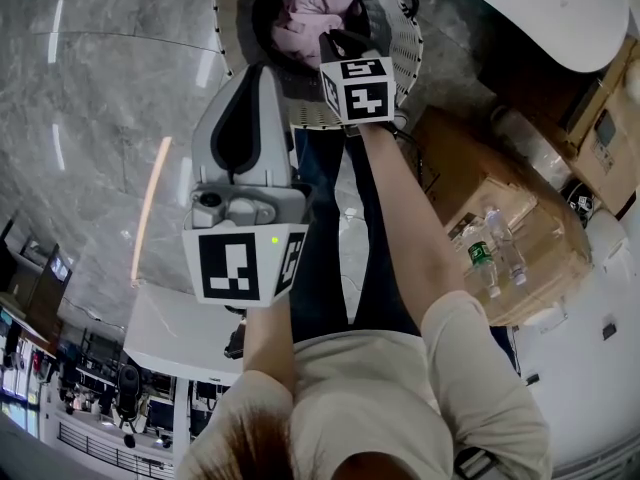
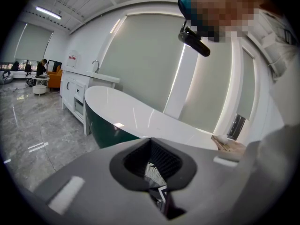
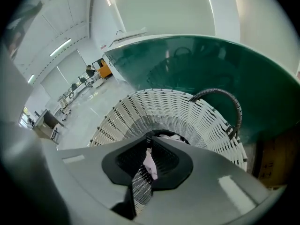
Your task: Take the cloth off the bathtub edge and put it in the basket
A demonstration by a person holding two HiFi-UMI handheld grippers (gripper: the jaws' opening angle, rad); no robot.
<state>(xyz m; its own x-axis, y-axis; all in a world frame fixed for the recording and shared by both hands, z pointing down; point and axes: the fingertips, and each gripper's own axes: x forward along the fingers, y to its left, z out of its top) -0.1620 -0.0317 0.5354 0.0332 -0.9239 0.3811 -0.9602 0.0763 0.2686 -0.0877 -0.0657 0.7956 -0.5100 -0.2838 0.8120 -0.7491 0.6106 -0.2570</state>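
- The pale pink, crumpled cloth [image 1: 300,18] lies bunched inside the round white woven basket [image 1: 405,43], well off the bathtub. One fold of it is pinched between the nearly closed jaws of the right gripper [image 3: 149,139], which reaches down into the basket's mouth.
- The left gripper [image 2: 151,144] has its jaws drawn together on nothing. It hangs near the basket's rim, beside the right one.
- Risk: if the right gripper lifts away without letting go, the pinched fold would likely pull the cloth up over the rim and undo the drop.
- Risk: even once released, the soft fabric may catch on the ribbed pads and trail out. A slow, straight lift would show this early.
- Risk: the basket looks light, so a sideways tug on the cloth or a knock on its wall could tip it or slide it on the glossy grey marble floor [image 1: 100,118].
- Edges: a dark looped handle [image 3: 225,97] arches at the rim on the bathtub side. The dark green bathtub wall [image 3: 211,64] stands close behind, so there is little room that way.
- Open room: straight up and towards the person looks free. To the person's right, a brown tabletop [image 1: 460,168] with plastic bottles [image 1: 505,253] crowds that side.
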